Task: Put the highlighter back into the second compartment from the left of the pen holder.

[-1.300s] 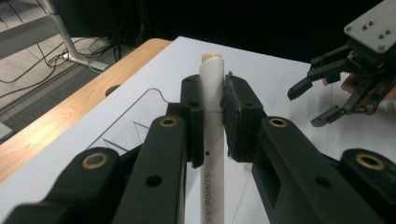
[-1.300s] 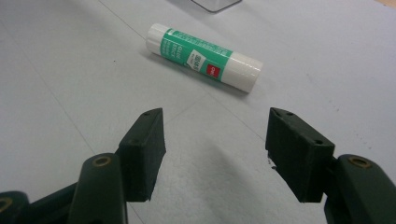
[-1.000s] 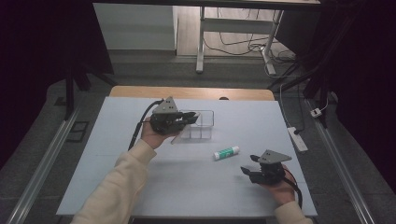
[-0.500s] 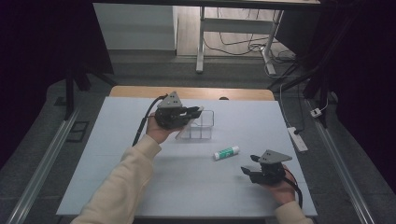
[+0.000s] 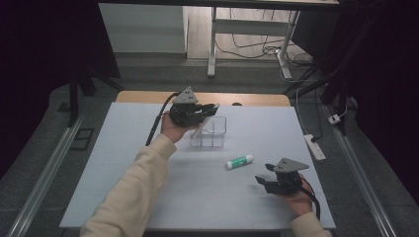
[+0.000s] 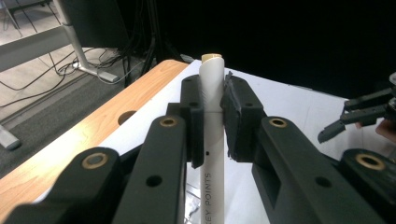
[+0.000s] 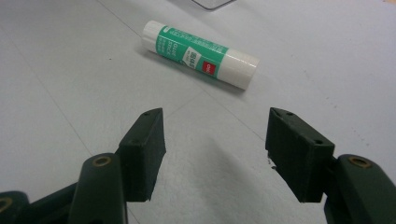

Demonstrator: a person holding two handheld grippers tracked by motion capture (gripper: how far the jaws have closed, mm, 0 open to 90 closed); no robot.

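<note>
My left gripper (image 5: 211, 108) is shut on a white pen (image 6: 212, 121) with a tan cap, held at mid-length between the pads. It hovers above the far left of a clear plastic box (image 5: 213, 134), and the pen (image 5: 199, 130) slants down toward the box. A green and white glue stick (image 5: 239, 161) lies on the white board just right of centre. My right gripper (image 5: 262, 179) rests low near the front right, open, its jaws wide apart and bare. The glue stick (image 7: 200, 53) lies a short way beyond the right gripper (image 7: 215, 140).
The white board (image 5: 123, 163) covers a wooden table whose far edge (image 5: 148, 96) has a round cable hole. A white power strip (image 5: 315, 147) lies off the board's right edge. Metal rails run along both sides of the table. A desk frame and cables stand beyond.
My left hand has carried the pen a little away from me and to the right, over the clear box. The right gripper and the glue stick have stayed put.
</note>
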